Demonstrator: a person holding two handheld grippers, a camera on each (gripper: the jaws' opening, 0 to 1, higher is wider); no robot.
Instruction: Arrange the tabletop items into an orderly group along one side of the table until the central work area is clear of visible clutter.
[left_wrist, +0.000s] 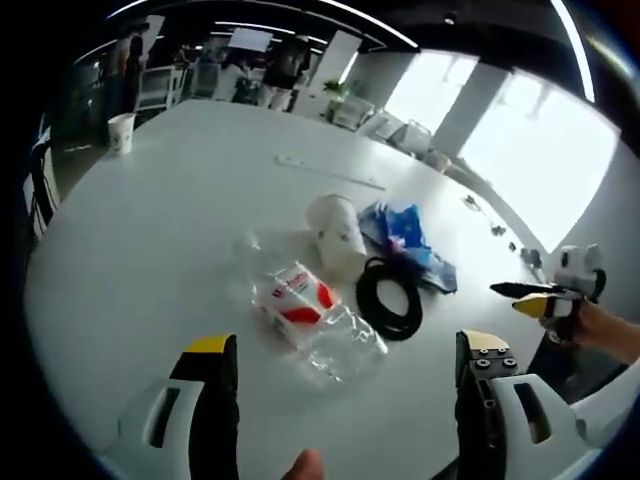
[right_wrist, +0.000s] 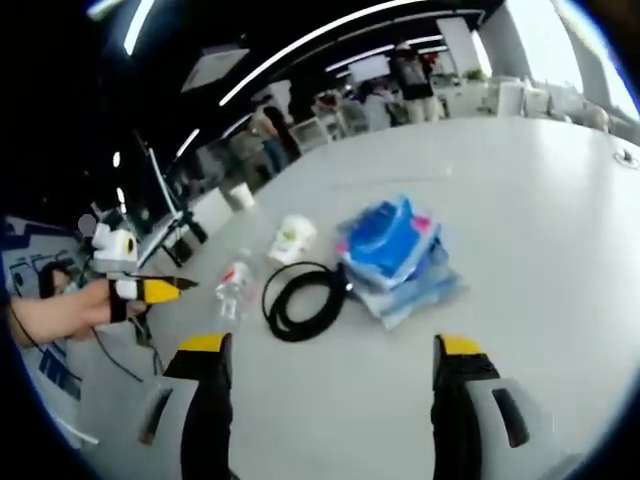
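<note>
In the left gripper view, the left gripper (left_wrist: 345, 365), two white plastic jaws with black pads and yellow tips, stands wide apart and holds nothing, poised over the near part of the smooth white table (left_wrist: 150, 220). Just beyond its jaws lies a clear, crumpled plastic bottle with a red-and-white label (left_wrist: 312, 318), on its side. Touching the bottle's far end is a white paper cup tipped on its side (left_wrist: 336, 232), and beside both rests a coiled black cable (left_wrist: 388, 298), a round glossy loop. Behind the coil sits a flat stack of blue plastic packets (left_wrist: 410, 243), shiny and wrinkled. Far off, near the table's far edge, an upright white paper cup (left_wrist: 121, 131) stands alone.

In the right gripper view, the right gripper (right_wrist: 325, 365) is likewise spread wide and empty above the table (right_wrist: 540, 190). Past it lie the coiled cable (right_wrist: 303, 298), the blue packets (right_wrist: 395, 252) just beside it, the tipped cup (right_wrist: 293, 238) and the bottle (right_wrist: 234, 285). The left gripper (right_wrist: 150, 290) enters from the table's edge, held by a hand (right_wrist: 60, 310).
</note>
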